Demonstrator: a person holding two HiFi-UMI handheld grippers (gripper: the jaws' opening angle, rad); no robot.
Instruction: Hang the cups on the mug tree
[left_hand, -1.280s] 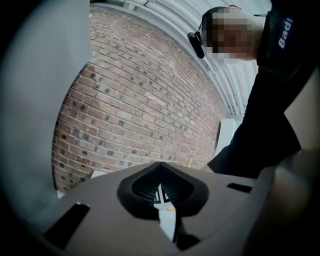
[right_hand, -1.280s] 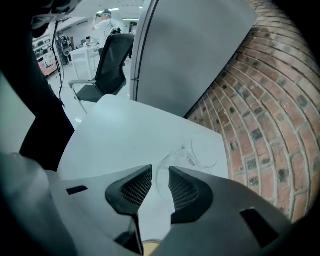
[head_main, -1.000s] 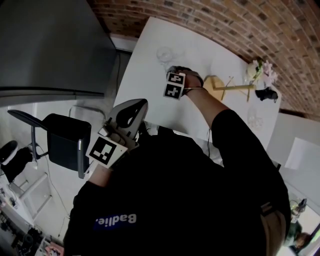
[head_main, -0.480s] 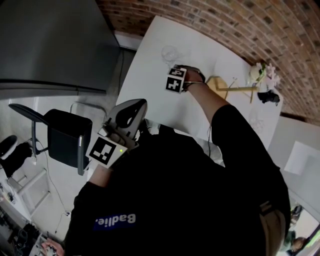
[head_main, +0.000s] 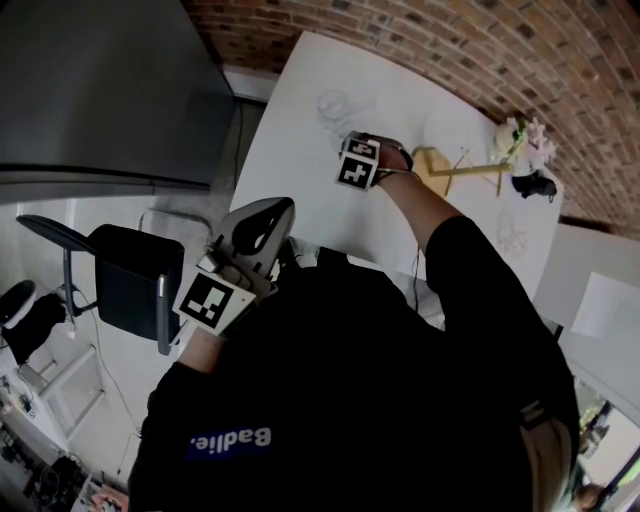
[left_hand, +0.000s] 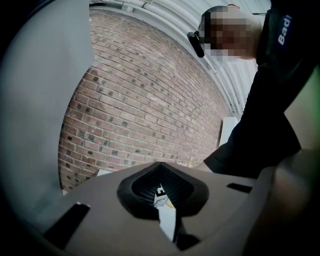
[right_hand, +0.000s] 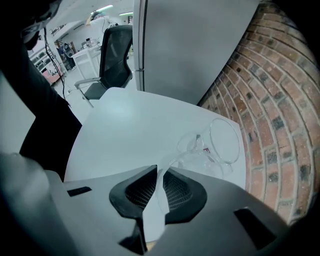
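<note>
While your right gripper (right_hand: 158, 182) points steeply down at the white table (head_main: 300, 180), its jaws have just been closing. They now stand almost together, with the clear handle of a glass cup (right_hand: 222, 140) caught between the pads. The body of that cup sticks out just beyond the jaw tips, with its round rim turned up toward the gripper's camera. In the head view the cup and your right gripper are near the mug tree (head_main: 455, 172), to the left of its wooden base. The cup lies on the side toward the brick wall.

A second glass cup (head_main: 512, 231) shows only faintly, on the other side of the mug tree from the one you grip. It is toward the table's right end.

Pale flowers (head_main: 520, 140) and a small dark thing (head_main: 535, 185) are just beside the tip of the mug tree's post.

Your left gripper (left_hand: 161, 182) is well apart from the mug tree, held off the table's near edge and close to your body. Its jaws are fully closed with nothing between them. It points roughly level toward the brick wall. A black chair (head_main: 130, 280) is farther still from the mug tree, out past that gripper.
</note>
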